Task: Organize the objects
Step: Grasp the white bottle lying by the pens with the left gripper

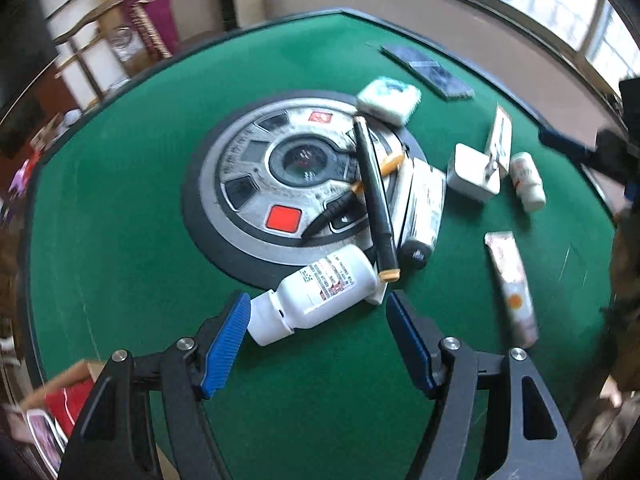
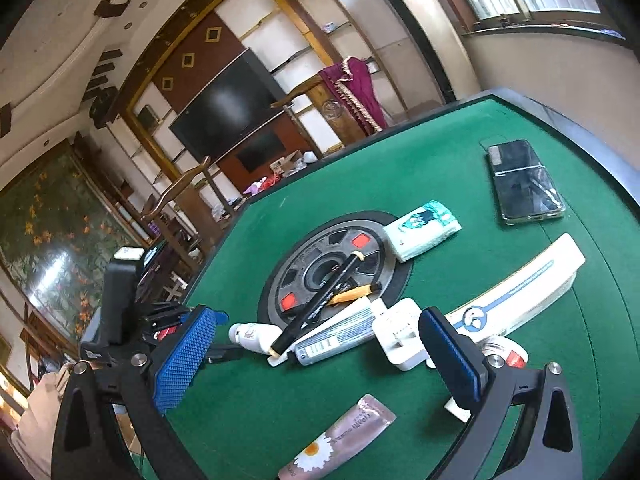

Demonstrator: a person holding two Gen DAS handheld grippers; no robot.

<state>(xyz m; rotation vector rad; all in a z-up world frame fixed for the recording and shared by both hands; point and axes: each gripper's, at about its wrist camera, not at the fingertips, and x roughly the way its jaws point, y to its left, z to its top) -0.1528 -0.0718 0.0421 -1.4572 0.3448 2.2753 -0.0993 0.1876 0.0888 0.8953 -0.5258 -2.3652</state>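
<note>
Several items lie in a heap on the green table (image 1: 120,220). A white bottle (image 1: 320,288) lies on its side just ahead of my open, empty left gripper (image 1: 318,308), its cap (image 1: 268,320) touching the left finger. A black pen (image 1: 376,196), an orange pen (image 1: 386,168) and a white tube (image 1: 420,208) lie across the round centre panel (image 1: 256,184). My right gripper (image 2: 316,336) is open and empty, above the white tube (image 2: 340,334) and white charger (image 2: 404,334). A pink cream tube (image 2: 340,436) lies below it.
A tissue pack (image 2: 424,230), a phone (image 2: 524,182) and a long white box (image 2: 520,288) lie further right. A small white bottle (image 1: 528,176) and charger (image 1: 472,172) sit right of the heap. The left gripper (image 2: 120,292) shows at the table's left edge.
</note>
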